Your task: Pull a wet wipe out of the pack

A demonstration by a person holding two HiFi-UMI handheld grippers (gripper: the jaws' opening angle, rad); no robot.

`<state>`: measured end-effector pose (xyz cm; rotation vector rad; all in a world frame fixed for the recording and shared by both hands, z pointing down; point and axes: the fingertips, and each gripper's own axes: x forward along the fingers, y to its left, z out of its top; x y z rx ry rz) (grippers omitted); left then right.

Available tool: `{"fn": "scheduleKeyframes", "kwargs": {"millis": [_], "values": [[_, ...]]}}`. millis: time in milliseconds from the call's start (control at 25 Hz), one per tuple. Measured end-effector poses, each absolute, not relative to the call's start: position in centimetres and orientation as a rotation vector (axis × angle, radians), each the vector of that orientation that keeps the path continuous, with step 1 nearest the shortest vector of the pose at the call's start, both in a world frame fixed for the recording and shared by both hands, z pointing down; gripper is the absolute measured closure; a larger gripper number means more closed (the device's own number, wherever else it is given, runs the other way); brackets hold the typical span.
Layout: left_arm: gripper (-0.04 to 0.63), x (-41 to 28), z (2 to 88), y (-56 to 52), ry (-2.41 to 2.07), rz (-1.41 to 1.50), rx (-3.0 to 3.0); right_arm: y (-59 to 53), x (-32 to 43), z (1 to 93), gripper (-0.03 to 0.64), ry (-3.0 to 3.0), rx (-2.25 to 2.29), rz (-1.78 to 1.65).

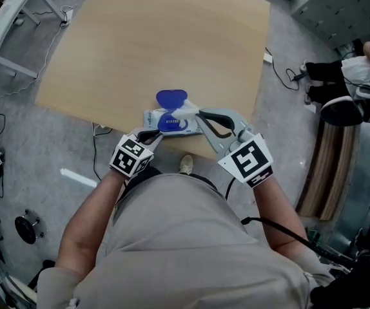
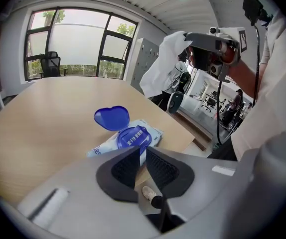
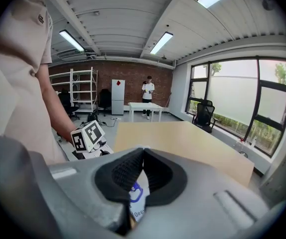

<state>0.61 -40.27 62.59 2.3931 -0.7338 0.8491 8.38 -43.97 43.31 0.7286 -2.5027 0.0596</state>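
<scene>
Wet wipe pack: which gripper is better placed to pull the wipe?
Right gripper: its fingers reach the pack by the open lid. The left gripper sits shut off the pack's near end.

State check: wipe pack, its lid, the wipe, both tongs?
wet wipe pack: lying flat
pack lid: flipped open
wet wipe: partly out of the opening
left tongs: shut, nothing between them
right tongs: shut, apparently on the wet wipe
</scene>
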Motion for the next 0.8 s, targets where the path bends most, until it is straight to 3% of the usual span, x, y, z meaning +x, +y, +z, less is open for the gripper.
{"fn": "scheduleKeyframes", "kwargs": {"millis": [800], "values": [[0.554, 5.6, 46.3, -38.3, -0.973, 0.474, 2.543, -39.8, 16.2, 38.5, 0.612, -2.626, 0.768, 0.045]]}}
